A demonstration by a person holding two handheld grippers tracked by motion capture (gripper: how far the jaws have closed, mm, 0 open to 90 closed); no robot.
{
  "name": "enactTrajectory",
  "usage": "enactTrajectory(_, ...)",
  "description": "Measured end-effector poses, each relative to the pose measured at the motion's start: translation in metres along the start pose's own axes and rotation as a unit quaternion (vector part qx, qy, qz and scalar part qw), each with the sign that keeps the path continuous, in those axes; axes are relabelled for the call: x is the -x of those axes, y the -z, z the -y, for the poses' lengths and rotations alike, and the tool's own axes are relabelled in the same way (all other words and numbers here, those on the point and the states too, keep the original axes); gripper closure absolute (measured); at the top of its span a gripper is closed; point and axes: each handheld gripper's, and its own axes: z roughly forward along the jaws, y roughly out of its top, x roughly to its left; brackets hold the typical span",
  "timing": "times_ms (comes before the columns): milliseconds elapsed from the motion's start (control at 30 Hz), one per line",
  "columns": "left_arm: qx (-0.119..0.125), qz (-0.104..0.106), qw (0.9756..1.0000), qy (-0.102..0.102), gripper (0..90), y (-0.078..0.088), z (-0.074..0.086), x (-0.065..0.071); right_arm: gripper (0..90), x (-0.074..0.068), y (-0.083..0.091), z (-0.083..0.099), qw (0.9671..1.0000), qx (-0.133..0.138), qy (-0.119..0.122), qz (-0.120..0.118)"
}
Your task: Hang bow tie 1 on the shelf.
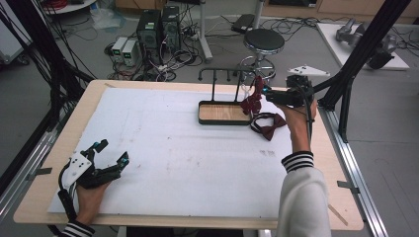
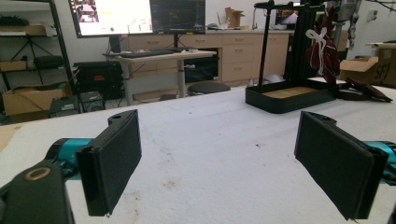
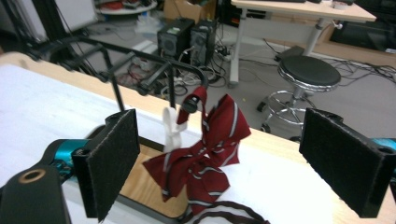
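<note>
Red striped bow tie (image 3: 205, 154) hangs by its strap from the rack (image 3: 140, 56) hook, at one o'clock on the table. Our right gripper (image 3: 224, 163) gapes around it; the left gripper (image 1: 106, 160) idles open at seven. Backing off carelessly, we risk snagging and unhooking it.

The left gripper (image 1: 109, 154) rests low at the near left with its jaws wide apart and nothing between them, while the right gripper (image 1: 269, 93) is raised on an outstretched forearm at the far right, its jaws also spread wide.
</note>
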Motion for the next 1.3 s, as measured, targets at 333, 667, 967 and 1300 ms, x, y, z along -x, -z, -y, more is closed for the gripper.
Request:
enactTrajectory(333,0.0,0.0,1.0,0.0,15.1,0.0,0.0,0.0,11.4,-0.001,0.032,0.01,0.999,0.039,-0.004,-0.021)
enactTrajectory(667,0.0,-0.001,1.0,0.0,15.1,0.0,0.0,0.0,11.4,-0.001,0.056,0.039,0.9977,0.053,-0.012,-0.042)
enactTrajectory(967,0.0,0.0,1.0,-0.001,15.1,0.0,0.0,0.0,11.4,-0.005,0.064,0.068,0.9978,0.037,-0.005,-0.055)
enactTrajectory(1300,0.0,0.0,1.0,0.0,15.1,0.0,0.0,0.0,11.4,-0.007,0.065,0.076,0.9973,0.038,-0.004,-0.064)
